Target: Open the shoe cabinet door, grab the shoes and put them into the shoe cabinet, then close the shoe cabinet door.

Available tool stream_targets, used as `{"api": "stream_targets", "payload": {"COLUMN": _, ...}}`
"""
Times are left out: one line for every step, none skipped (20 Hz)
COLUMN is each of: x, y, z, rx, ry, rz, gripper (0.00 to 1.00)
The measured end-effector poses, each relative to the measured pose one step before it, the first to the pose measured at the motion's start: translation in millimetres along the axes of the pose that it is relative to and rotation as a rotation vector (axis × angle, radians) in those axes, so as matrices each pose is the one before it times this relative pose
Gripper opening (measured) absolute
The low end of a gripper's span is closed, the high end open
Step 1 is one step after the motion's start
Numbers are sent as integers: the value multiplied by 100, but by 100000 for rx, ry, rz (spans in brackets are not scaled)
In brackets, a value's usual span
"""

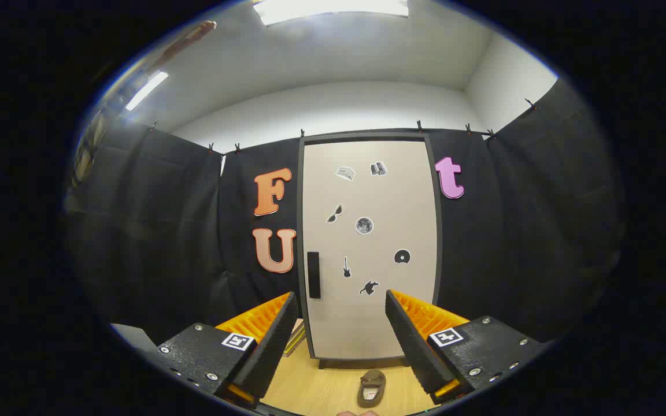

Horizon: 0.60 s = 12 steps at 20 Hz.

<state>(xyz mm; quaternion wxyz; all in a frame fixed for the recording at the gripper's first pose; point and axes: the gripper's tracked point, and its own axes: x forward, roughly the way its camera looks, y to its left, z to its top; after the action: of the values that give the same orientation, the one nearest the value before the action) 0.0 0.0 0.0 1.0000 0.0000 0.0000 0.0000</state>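
The shoe cabinet (pixel 367 248) stands straight ahead against the black booth wall, tall, with a dark frame and a pale beige door that is closed. Small stickers dot the door. A black vertical handle (pixel 313 274) sits at the door's left edge, about halfway down. A brown shoe (pixel 371 387) lies on the light wooden floor (pixel 315 390) in front of the cabinet, between my fingers and a bit below them. My gripper (pixel 341 300) is open, held well back from the door, with nothing between its fingers.
Black cloth walls close in on both sides of the cabinet. A flat striped object (pixel 295 338) lies on the floor by the cabinet's lower left corner, partly behind my left finger. A pale object (pixel 133 337) shows at the far left.
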Motion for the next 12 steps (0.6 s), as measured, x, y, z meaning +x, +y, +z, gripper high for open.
{"api": "stream_targets", "payload": {"x": -23, "y": 25, "z": -11, "rx": -16, "ry": -8, "rz": 19, "gripper": 95}}
{"api": "stream_targets", "payload": {"x": 70, "y": 30, "z": 128, "rx": 201, "ry": -287, "rz": 123, "gripper": 95}}
{"api": "stream_targets", "payload": {"x": 121, "y": 62, "z": -2, "rx": 251, "ry": 61, "rz": 52, "gripper": 95}}
{"api": "stream_targets", "payload": {"x": 157, "y": 85, "z": -295, "rx": -207, "ry": 599, "rz": 143, "gripper": 95}}
{"api": "stream_targets", "payload": {"x": 67, "y": -10, "z": -324, "rx": -585, "ry": 998, "rz": -181, "gripper": 95}}
{"api": "stream_targets", "payload": {"x": 18, "y": -21, "z": -176, "rx": -352, "ry": 395, "rz": -154, "gripper": 95}}
{"api": "stream_targets", "payload": {"x": -17, "y": 77, "z": 1, "rx": 406, "ry": -174, "rz": -169, "gripper": 95}}
{"api": "stream_targets", "payload": {"x": -37, "y": 164, "z": -54, "rx": 829, "ry": -161, "rz": 100, "gripper": 95}}
{"api": "stream_targets", "payload": {"x": 65, "y": 60, "z": -178, "rx": 430, "ry": 336, "rz": 117, "gripper": 95}}
{"api": "stream_targets", "payload": {"x": -38, "y": 25, "z": -147, "rx": -144, "ry": 448, "rz": -33, "gripper": 95}}
{"api": "stream_targets", "payload": {"x": 123, "y": -56, "z": 65, "rx": -412, "ry": -21, "rz": -211, "gripper": 95}}
{"api": "stream_targets", "payload": {"x": 101, "y": 55, "z": 52, "rx": -91, "ry": -152, "rz": -144, "gripper": 95}}
